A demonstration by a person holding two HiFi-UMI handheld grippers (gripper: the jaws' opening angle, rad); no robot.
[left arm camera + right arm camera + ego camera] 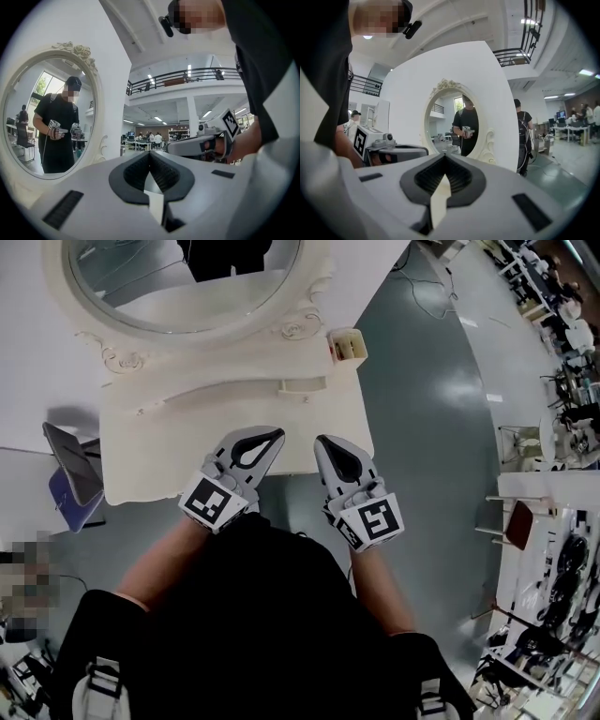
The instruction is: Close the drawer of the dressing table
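The white dressing table (187,442) stands below me, its oval mirror (183,282) at the back. Its drawer front does not show from above; it lies under the top's near edge and my grippers. My left gripper (274,434) and right gripper (322,441) are side by side over the near right part of the top, both pointing at the mirror. Both are shut with nothing between the jaws. In the left gripper view the left gripper (150,153) has its jaws met, the mirror (51,117) ahead to the left. The right gripper (444,155) faces the mirror (457,124).
A small cream holder (347,343) sits on the table's far right corner. A chair with a purple seat (73,479) stands left of the table. Grey floor (431,427) runs to the right, with white tables (553,488) and clutter further right.
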